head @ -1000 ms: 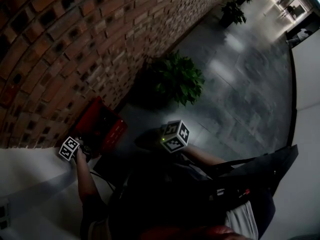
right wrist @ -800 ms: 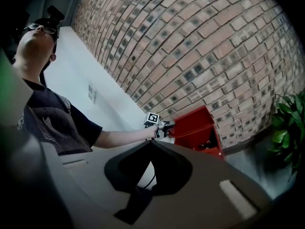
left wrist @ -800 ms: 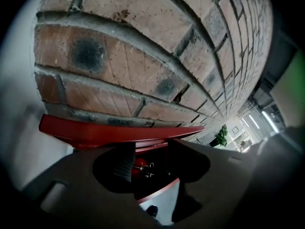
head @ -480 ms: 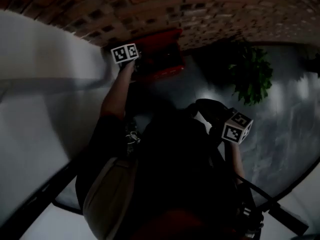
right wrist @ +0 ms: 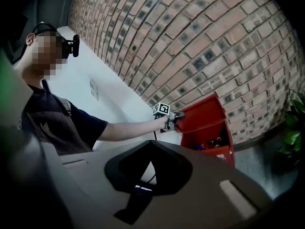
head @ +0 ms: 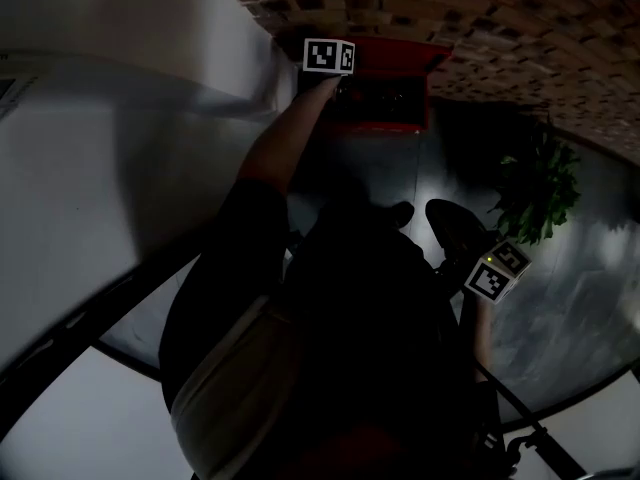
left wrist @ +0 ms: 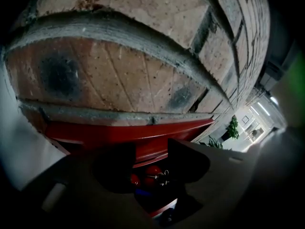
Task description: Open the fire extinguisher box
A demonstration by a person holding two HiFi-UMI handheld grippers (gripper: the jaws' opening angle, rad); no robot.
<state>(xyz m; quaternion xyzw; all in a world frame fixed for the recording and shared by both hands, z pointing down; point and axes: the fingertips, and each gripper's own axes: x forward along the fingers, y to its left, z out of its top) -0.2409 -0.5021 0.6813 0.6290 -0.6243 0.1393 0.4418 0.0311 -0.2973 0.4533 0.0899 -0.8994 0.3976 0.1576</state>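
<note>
The red fire extinguisher box [head: 385,98] stands against the brick wall, with its lid [right wrist: 202,112] swung up. Inside it lie red extinguishers [left wrist: 153,174]. My left gripper [head: 338,68] is at the lid's left edge and shut on it; the right gripper view shows this left gripper [right wrist: 174,120] clamped there. In the left gripper view the lid's red edge [left wrist: 128,133] runs just ahead of the jaws. My right gripper [head: 497,271] hangs low at my right side, far from the box, shut and empty, with its own tips [right wrist: 150,146] aimed at the box.
The brick wall [head: 470,18] is behind the box, and a white wall panel [head: 120,138] is to its left. A potted plant [head: 538,190] stands to the right of the box on the glossy grey floor [head: 590,298]. A corridor [left wrist: 252,128] runs off far right.
The head view has swung round, so the box now sits at top centre. My left gripper stays on the lid. My right gripper has dropped away to my right side.
</note>
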